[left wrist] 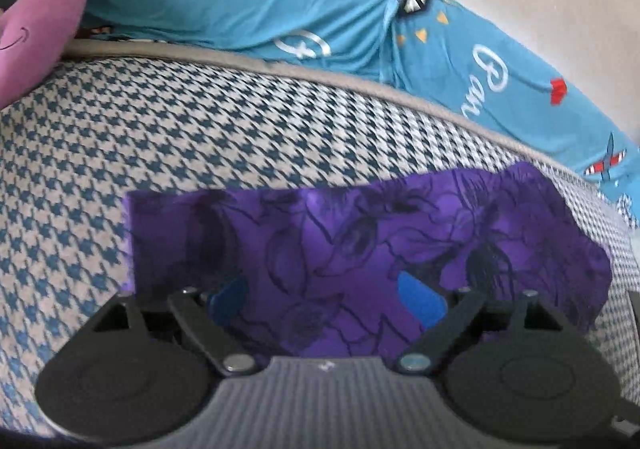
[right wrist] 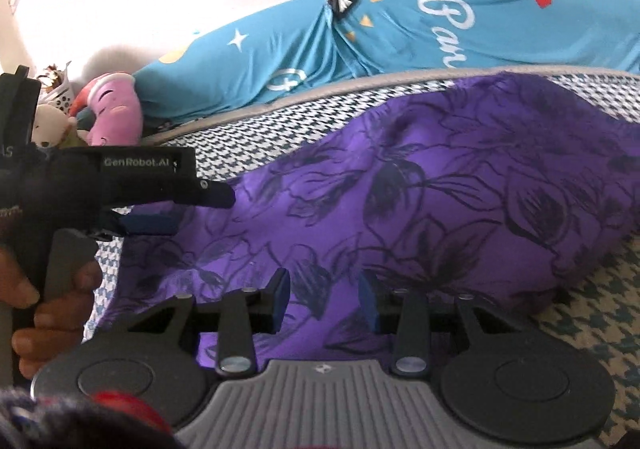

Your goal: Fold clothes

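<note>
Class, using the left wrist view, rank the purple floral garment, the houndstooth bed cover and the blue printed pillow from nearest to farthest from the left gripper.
1. Purple floral garment, between the left gripper's fingers.
2. Houndstooth bed cover, beyond and around it.
3. Blue printed pillow, along the far edge.

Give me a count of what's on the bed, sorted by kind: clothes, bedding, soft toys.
Clothes: 1, the purple floral garment.
Bedding: 2, the houndstooth cover and the blue printed pillow.
Soft toys: 2, the pink plush and the cream plush.
Total: 5
</note>
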`<state>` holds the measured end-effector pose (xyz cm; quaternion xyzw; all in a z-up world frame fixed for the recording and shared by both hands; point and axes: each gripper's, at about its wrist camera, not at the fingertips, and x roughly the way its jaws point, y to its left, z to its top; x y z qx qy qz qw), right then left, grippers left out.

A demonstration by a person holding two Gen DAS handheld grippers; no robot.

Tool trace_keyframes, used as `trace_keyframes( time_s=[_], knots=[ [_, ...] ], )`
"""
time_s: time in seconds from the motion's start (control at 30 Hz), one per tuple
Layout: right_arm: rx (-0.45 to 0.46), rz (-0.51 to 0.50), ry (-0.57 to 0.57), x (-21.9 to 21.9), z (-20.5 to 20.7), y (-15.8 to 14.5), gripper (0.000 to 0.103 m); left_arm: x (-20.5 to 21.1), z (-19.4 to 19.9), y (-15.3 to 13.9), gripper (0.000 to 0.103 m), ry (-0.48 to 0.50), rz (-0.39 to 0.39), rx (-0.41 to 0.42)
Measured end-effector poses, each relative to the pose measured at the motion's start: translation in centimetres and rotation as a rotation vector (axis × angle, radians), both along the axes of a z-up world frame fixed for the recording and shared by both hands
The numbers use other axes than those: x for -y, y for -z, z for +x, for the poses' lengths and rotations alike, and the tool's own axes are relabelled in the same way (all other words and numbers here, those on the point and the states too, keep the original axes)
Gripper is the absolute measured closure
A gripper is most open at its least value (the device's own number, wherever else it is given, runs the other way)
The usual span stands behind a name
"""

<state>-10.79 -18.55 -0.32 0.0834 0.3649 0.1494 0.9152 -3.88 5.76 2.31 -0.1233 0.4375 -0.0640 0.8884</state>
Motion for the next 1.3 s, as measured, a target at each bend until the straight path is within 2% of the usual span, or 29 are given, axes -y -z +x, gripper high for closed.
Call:
trace_keyframes(
  time_s=[0.2, 0.53, 0.63, 0.8, 1.07, 1.3],
  knots=[
    [-0.080, 0.025, 0.008, 1.3, 0.1, 1.2, 0.064, 2.2, 0.0, 1.7, 0.016, 0.047, 0.040, -0.044],
    [-0.059, -0.053, -0.069, 1.5, -1.6, 1.5, 0.064, 5.3, -2.0, 2.8, 0.013, 0.152, 0.177, -0.023],
    [-0.054, -0.068, -0.083, 1.6, -2.0, 1.5, 0.064, 5.7, -2.7, 3.0, 0.005, 0.182, 0.199, -0.022],
    [-0.061, -0.063, -0.089, 1.8, -2.1, 1.5, 0.064, 6.5, -3.1, 3.4, 0.002, 0.207, 0.251, -0.015],
    [-0.072, -0.049, -0.101, 2.3, -2.2, 1.2, 0.064, 6.6, -3.9, 3.0, 0.000, 0.201, 0.258, -0.025],
    [-0.080, -0.022, -0.110, 2.9, -2.1, 0.4, 0.065, 6.5, -4.0, 2.7, 0.000, 0.182, 0.234, -0.040]
  ],
)
